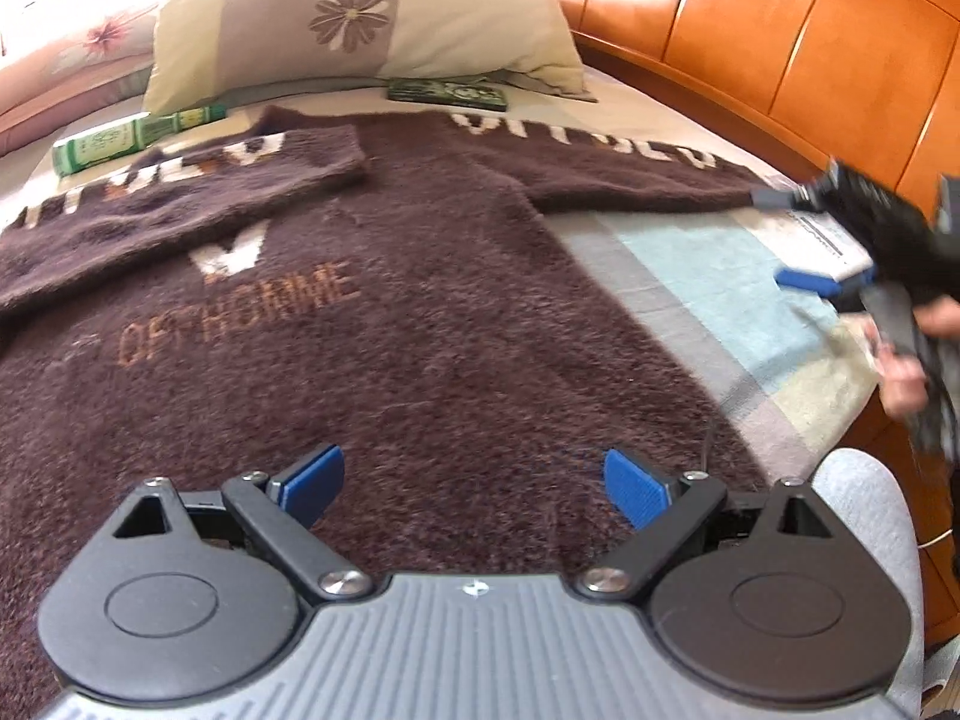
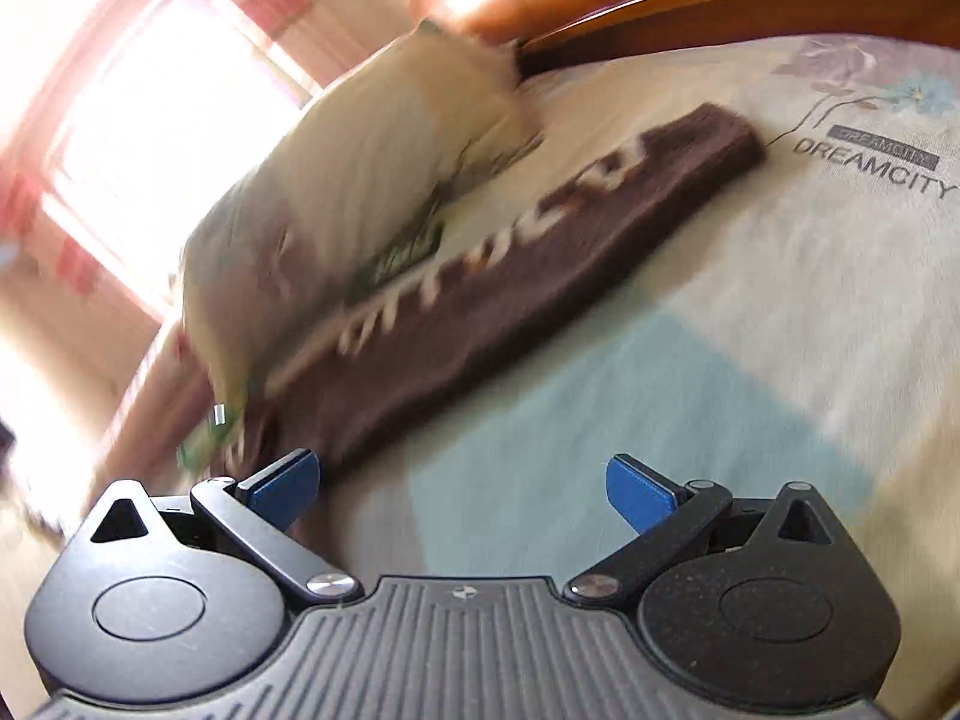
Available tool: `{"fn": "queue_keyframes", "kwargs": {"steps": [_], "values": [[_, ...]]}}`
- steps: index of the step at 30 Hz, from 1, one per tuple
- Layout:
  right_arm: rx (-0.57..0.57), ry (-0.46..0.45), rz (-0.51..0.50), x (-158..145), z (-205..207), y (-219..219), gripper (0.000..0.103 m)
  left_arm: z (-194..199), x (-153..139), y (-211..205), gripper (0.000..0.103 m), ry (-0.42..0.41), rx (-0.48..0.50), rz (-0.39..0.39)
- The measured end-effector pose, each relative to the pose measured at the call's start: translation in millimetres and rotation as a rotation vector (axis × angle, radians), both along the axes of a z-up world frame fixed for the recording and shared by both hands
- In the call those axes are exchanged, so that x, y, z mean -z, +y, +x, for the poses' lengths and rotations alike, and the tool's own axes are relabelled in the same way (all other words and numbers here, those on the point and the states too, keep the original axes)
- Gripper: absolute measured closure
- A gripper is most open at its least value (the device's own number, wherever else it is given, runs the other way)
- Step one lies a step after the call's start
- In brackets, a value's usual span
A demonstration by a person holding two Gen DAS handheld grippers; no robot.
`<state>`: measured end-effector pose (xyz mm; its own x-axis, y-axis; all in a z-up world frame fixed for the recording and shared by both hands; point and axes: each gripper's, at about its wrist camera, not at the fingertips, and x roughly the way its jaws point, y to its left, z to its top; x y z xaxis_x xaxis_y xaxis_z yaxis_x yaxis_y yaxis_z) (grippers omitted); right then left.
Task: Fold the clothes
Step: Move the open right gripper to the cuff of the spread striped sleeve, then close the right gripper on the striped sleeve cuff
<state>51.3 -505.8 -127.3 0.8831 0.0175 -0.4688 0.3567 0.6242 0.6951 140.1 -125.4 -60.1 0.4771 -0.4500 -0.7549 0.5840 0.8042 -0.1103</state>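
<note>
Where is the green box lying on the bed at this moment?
In the left wrist view the green box lies at the upper left on the bed sheet, just beyond the folded sleeve of the brown sweater and in front of the floral pillow.

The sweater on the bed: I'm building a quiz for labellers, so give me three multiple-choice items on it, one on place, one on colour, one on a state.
1. Where does the green box lie?
A. beside the pillow
B. on the floor
C. inside the sweater

2. The sweater is mainly:
A. white
B. dark brown
C. blue

3. The left gripper jaws are:
A. clamped on a sleeve
B. shut, empty
C. open, empty

Key: A, it lies on the bed by the pillow; B, brown knit with pale letters; C, the blue pads stand apart over the fabric.
</note>
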Motion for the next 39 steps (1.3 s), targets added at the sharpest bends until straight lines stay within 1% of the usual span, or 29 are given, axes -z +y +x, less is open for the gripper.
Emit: {"fn": "queue_keyframes", "kwargs": {"steps": [3,8,12,17,21,26,29,32,33,35,37,39], "values": [[0.09,0.041,0.026,7,19,-32,0.0,0,2,-1,0.009,0.003,0.006,0.004],[0.115,-0.018,0.11,19,43,-68,0.0,1,4,1,0.009,-0.003,-0.001,0.017],[0.176,-0.069,0.142,23,52,-88,0.0,2,5,0,0.009,-0.002,0.001,0.016],[0.198,-0.115,0.111,26,65,-100,0.0,3,7,-2,0.009,0.001,0.004,0.02],[0.21,-0.111,0.12,25,74,-109,0.0,2,11,-4,0.009,0.01,0.009,0.037],[0.193,-0.095,0.135,24,83,-117,0.0,1,11,-3,0.009,0.009,0.008,0.031],[0.201,-0.128,0.153,25,85,-125,0.0,1,11,-3,0.009,0.01,0.005,0.037],[0.188,-0.151,0.227,26,85,-124,0.0,0,11,-3,0.009,0.008,0.004,0.036],[0.175,-0.16,0.236,26,85,-122,0.0,0,11,-3,0.009,0.01,0.006,0.034],[0.16,-0.181,0.212,29,85,-120,0.0,0,13,-5,0.009,0.015,0.007,0.04],[0.184,-0.233,0.237,33,80,-127,0.0,0,13,-5,0.009,0.015,0.006,0.043],[0.23,-0.282,0.289,38,76,-136,0.004,0,13,-5,0.009,0.015,0.006,0.047]]}}
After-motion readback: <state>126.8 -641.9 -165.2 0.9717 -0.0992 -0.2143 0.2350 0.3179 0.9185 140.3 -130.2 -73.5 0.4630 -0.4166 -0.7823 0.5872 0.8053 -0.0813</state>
